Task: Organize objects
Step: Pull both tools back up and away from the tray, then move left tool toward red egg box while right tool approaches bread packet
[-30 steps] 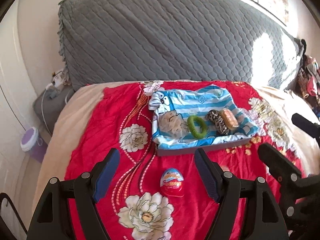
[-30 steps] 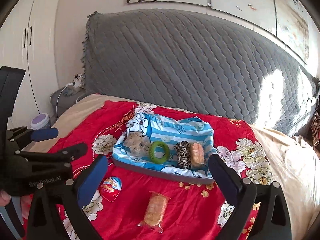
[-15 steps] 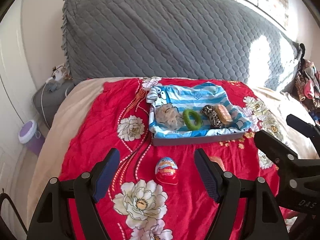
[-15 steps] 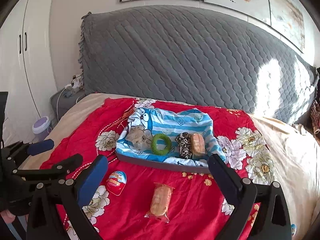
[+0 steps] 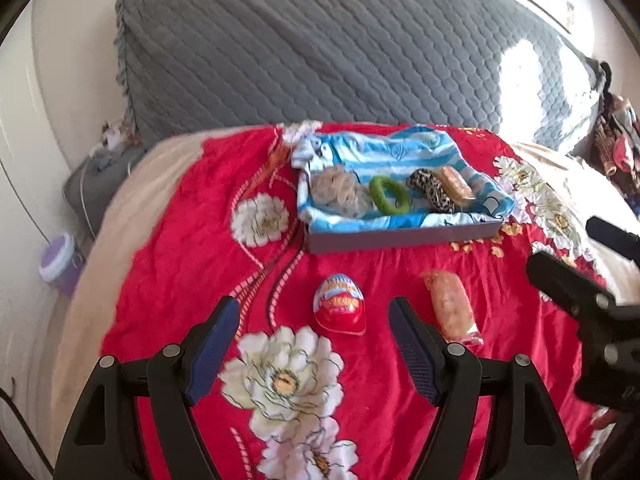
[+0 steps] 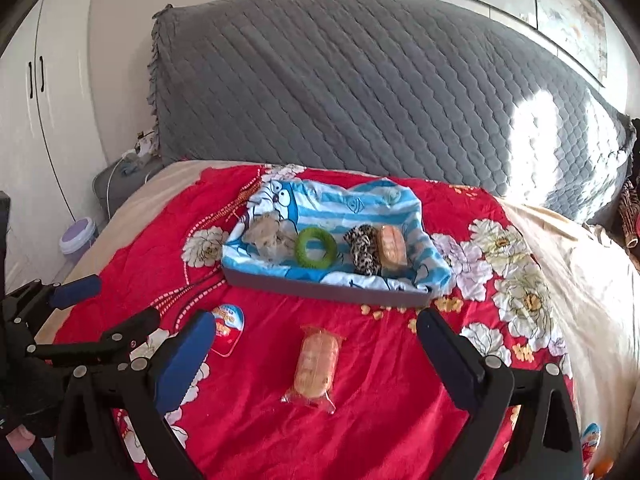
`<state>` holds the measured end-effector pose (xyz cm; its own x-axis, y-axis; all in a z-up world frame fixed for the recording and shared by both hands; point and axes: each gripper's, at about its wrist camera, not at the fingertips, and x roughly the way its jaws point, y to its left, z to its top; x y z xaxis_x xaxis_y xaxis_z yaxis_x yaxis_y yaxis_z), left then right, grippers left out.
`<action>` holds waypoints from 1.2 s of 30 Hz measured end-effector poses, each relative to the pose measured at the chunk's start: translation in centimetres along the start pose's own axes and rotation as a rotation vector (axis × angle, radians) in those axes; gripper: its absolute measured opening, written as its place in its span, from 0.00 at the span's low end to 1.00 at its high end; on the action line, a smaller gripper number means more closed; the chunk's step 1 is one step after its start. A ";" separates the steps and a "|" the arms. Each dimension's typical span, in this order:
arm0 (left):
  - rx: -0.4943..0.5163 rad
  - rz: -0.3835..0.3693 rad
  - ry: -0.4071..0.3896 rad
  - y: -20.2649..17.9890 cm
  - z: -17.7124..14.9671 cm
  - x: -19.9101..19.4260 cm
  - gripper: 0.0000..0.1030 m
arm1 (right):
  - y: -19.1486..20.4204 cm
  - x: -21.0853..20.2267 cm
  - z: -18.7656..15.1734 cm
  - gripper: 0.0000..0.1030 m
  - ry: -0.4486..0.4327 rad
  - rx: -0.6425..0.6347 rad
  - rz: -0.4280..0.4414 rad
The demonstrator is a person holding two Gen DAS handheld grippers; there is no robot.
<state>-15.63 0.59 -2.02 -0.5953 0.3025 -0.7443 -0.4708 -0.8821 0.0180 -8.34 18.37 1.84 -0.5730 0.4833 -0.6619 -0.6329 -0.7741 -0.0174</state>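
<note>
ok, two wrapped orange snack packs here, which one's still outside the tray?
The wrapped snack pack lying on the red bedspread, between the right gripper's open jaws. The other snack pack sits inside the tray, beside the leopard-print item.

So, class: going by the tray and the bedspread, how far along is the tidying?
Done: the tray holds a fluffy ball, green ring, leopard scrunchie and one snack pack. In hand: nothing; both hand-held grippers, left and right, are open. Left: the egg and second snack pack on the bedspread.
</note>
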 end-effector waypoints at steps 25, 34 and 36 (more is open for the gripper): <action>-0.009 0.008 0.112 -0.1 -2.1 4.5 0.76 | 0.7 3.8 -3.8 0.98 0.100 -0.017 -0.006; -0.006 0.004 0.136 -0.7 -2.0 5.8 0.76 | 0.5 5.1 -4.6 0.98 0.126 -0.011 -0.015; -0.011 0.000 0.147 -0.7 -2.1 6.4 0.76 | 0.5 5.4 -4.9 0.98 0.131 -0.008 -0.017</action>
<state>-17.71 2.41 -8.14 -0.4928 0.2471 -0.8343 -0.4635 -0.8861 0.0113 -9.19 18.61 -5.39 -0.4888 0.4397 -0.7535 -0.6375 -0.7696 -0.0357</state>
